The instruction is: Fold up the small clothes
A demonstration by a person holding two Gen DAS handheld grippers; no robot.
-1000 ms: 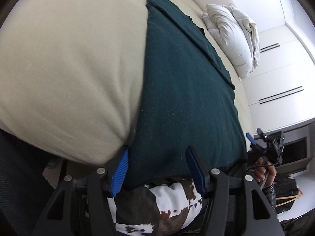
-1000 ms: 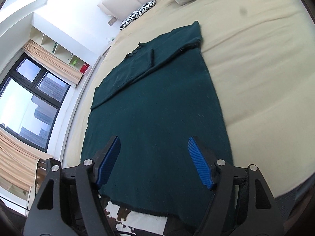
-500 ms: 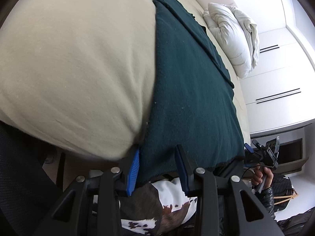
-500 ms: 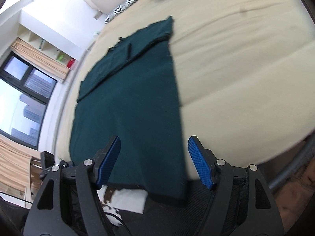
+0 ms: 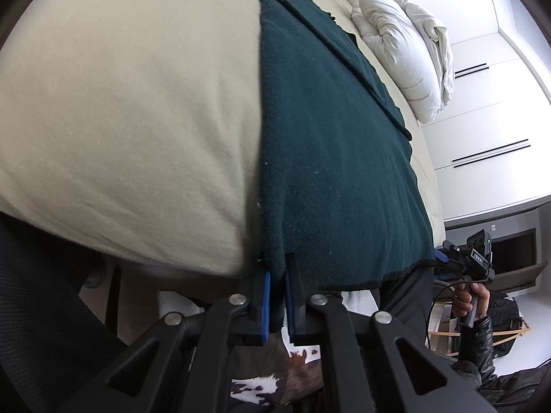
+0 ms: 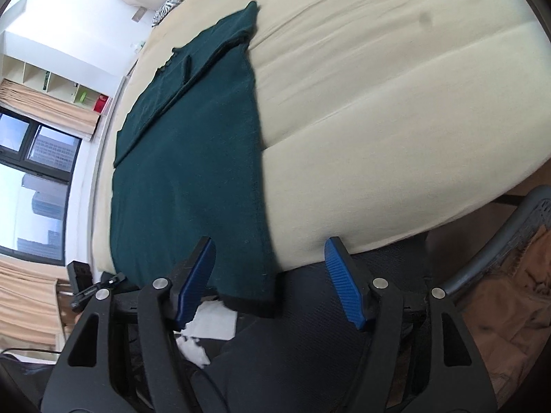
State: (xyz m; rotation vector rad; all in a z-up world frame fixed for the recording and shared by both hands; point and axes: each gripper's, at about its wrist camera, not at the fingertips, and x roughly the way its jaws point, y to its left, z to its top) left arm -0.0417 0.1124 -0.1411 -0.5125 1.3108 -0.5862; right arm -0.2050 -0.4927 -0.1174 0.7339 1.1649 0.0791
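- The left tongs (image 5: 276, 297) pinched the near corner of a fuzzy dark-green garment (image 5: 330, 158) at lower centre.
- The right tongs (image 6: 270, 284) stood spread over its hem on the smooth cream bed (image 6: 396, 103).

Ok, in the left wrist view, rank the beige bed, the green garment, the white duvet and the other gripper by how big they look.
1. beige bed, largest
2. green garment
3. white duvet
4. right gripper, smallest

The duvet and right gripper sit farther from the camera, so only their apparent size is ranked.

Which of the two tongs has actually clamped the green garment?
The left tongs: their blue pads pinch the green garment's near corner. The right tongs are wide open around the other corner.
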